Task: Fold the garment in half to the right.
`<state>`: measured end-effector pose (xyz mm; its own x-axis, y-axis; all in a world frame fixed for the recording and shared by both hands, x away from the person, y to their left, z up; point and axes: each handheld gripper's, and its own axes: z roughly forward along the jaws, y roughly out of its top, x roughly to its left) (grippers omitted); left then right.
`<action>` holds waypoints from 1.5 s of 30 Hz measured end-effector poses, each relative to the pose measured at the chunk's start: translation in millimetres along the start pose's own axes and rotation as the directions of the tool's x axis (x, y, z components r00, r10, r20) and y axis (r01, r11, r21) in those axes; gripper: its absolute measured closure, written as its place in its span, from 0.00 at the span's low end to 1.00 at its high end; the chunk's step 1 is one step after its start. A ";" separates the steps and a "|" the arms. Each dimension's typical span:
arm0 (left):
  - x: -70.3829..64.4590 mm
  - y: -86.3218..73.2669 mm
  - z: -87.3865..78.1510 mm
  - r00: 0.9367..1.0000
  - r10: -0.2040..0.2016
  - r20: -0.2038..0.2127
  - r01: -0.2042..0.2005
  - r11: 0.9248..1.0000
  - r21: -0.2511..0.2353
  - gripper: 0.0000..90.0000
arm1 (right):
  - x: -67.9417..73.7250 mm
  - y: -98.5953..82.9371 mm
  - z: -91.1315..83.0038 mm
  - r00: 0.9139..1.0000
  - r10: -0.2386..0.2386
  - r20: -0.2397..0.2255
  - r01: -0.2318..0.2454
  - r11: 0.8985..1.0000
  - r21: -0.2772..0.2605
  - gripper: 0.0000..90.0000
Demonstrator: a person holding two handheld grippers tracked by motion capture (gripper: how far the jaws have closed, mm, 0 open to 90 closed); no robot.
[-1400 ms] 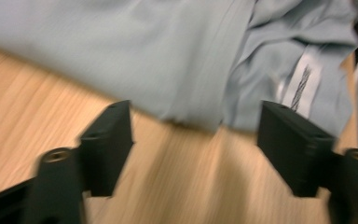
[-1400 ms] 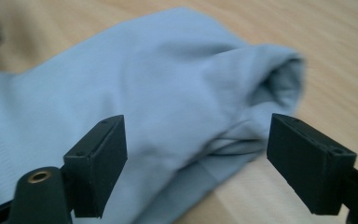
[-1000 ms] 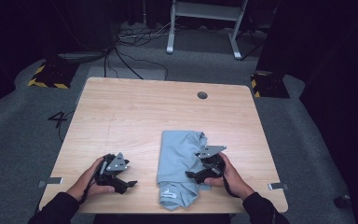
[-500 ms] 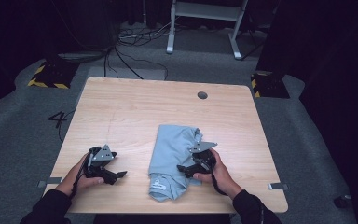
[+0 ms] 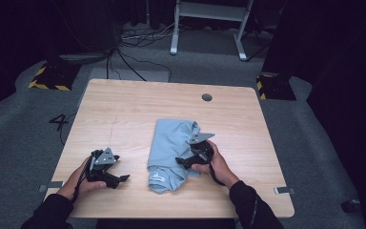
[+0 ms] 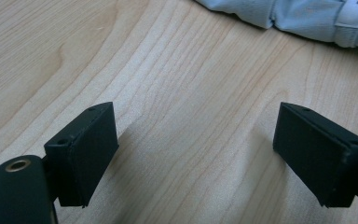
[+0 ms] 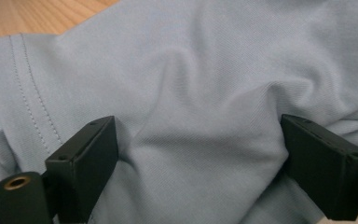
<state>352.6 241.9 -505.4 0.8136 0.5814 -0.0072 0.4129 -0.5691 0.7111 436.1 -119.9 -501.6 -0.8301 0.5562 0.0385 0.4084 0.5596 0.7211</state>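
Observation:
A folded light blue T-shirt [image 5: 167,143] lies on the wooden table [image 5: 138,109], a little right of centre. My right gripper [image 5: 181,161] rests on its right half, pointing left. In the right gripper view the right gripper [image 7: 198,163] is open, its jaws pressed down on the shirt [image 7: 205,70] with a ridge of cloth bulging between them. My left gripper [image 5: 120,179] sits on bare wood left of the shirt. The left gripper [image 6: 196,158] is open with nothing between its jaws, and the shirt's collar end [image 6: 298,16] lies ahead of it.
A round cable hole [image 5: 207,97] is in the table's far right part. Bare wood stretches across the far half and the left side. Beyond the table, cables [image 5: 138,45] and a white metal frame [image 5: 209,19] stand on the grey floor.
The shirt has slid left and a little farther from the near edge, with my right gripper moving along on it. My left gripper shifted slightly left.

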 end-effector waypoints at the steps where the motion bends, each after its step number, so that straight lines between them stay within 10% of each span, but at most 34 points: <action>1: 0.0 0.0 0.0 1.000 0.000 0.000 0.000 1.000 0.000 0.15 | -0.7 1.7 1.7 1.000 -0.001 0.000 0.001 1.000 0.001 0.14; 19: 0.0 0.3 0.3 1.000 -0.001 0.001 0.001 1.000 0.001 0.15 | -7.6 14.8 12.3 1.000 0.002 -0.014 -0.002 1.000 0.014 0.15; 33: 0.1 0.4 0.5 1.000 -0.001 0.000 0.001 1.000 0.001 0.15 | -3.6 17.1 -39.1 0.993 -0.106 0.055 0.104 0.994 0.046 0.20; 45: -0.1 0.5 0.5 1.000 -0.002 -0.001 0.002 1.000 0.001 0.15 | -0.6 -15.9 -78.4 0.983 -0.148 0.105 0.138 0.985 0.101 0.20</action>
<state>353.0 241.2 -505.4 0.8122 0.5834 -0.0080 0.4153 -0.5685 0.7101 400.3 -177.3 -458.9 -0.8370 0.5284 -0.1420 0.3260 0.6900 0.6463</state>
